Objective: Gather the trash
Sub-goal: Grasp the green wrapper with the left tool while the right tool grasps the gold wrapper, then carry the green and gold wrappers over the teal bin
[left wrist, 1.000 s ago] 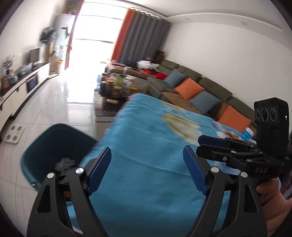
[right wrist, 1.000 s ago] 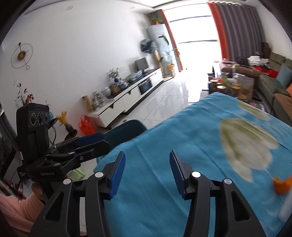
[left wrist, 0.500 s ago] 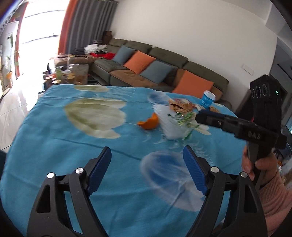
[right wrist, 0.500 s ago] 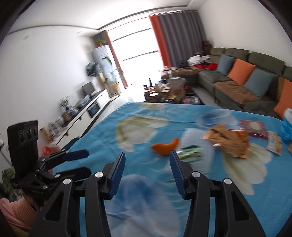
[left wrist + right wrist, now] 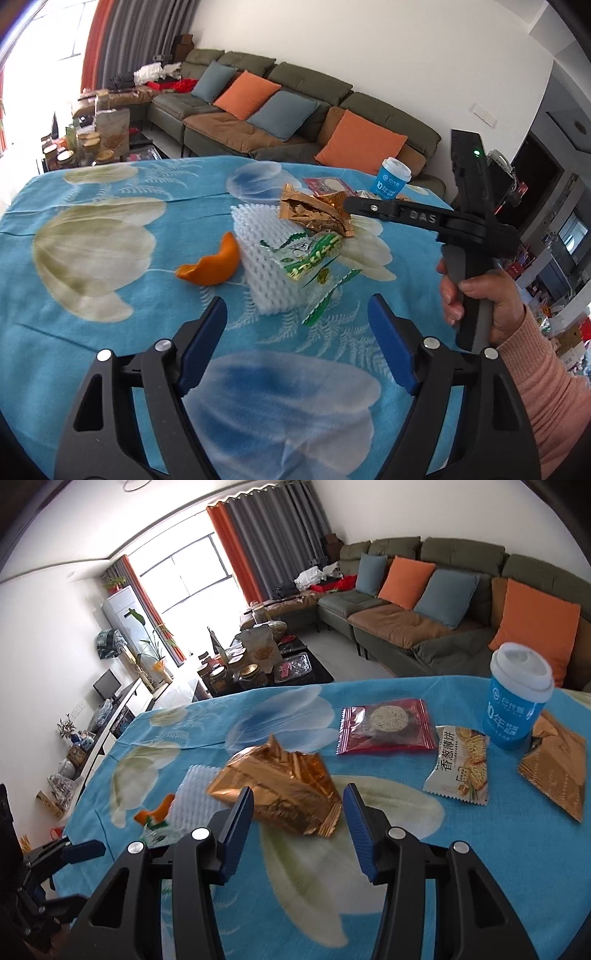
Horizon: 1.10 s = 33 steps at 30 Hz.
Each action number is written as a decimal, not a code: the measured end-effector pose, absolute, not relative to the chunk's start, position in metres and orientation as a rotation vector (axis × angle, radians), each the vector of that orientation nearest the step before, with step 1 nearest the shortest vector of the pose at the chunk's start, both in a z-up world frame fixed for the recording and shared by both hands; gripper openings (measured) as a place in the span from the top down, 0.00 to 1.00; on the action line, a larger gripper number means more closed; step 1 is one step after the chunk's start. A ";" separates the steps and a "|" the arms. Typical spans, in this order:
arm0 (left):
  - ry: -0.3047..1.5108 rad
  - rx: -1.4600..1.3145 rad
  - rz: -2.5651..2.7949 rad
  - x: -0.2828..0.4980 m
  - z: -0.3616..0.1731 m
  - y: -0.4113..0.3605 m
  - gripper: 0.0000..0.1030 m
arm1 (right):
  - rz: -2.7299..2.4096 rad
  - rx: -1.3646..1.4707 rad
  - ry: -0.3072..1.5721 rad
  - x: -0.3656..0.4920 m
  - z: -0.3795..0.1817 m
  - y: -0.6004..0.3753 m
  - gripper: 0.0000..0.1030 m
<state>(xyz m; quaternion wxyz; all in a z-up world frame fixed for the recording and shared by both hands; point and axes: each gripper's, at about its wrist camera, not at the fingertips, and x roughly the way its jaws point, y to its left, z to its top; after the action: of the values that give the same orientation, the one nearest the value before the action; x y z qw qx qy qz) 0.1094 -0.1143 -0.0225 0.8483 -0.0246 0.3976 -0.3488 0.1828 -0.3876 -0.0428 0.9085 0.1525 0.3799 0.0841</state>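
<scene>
Lying just ahead of gaping empty right tongs (image 5: 298,814): gold wrapper (image 5: 279,794); left tongs (image 5: 297,343) gaping, empty.

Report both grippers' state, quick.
Left gripper: open, holding nothing.
Right gripper: open, holding nothing, just short of the gold wrapper.

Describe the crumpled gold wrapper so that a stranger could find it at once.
On the blue flowered tablecloth, look just ahead of the right hand-held gripper. The crumpled gold wrapper lies partly on a white foam net; unlike the flat gold packet, it is puffed and creased.
</scene>
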 end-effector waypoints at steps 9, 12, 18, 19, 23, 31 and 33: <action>0.923 -0.084 -0.763 0.133 -0.037 -0.131 0.56 | 0.216 0.396 0.823 0.208 -0.062 -0.399 0.64; 0.933 -0.095 -0.788 0.134 -0.041 -0.132 0.71 | 0.235 0.400 0.821 0.206 -0.063 -0.400 0.77; 0.920 -0.084 -0.803 0.131 -0.041 -0.133 0.85 | 0.251 0.387 0.808 0.196 -0.059 -0.398 0.99; 0.915 -0.082 -0.803 0.129 -0.040 -0.132 0.86 | 0.255 0.384 0.802 0.194 -0.058 -0.397 0.99; 0.895 -0.082 -0.797 0.124 -0.036 -0.125 0.87 | 0.267 0.385 0.771 0.183 -0.051 -0.394 0.99; 0.848 -0.105 -0.760 0.112 -0.022 -0.095 0.88 | 0.316 0.408 0.689 0.152 -0.032 -0.383 0.99; 0.844 -0.110 -0.749 0.109 -0.020 -0.087 0.88 | 0.334 0.414 0.671 0.145 -0.027 -0.379 0.99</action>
<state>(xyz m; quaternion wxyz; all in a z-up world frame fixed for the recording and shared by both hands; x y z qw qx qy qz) 0.1092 -0.0872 -0.0197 0.8435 -0.0522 0.3999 -0.3548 0.1445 -0.3787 -0.0275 0.9097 0.2008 0.3253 0.1620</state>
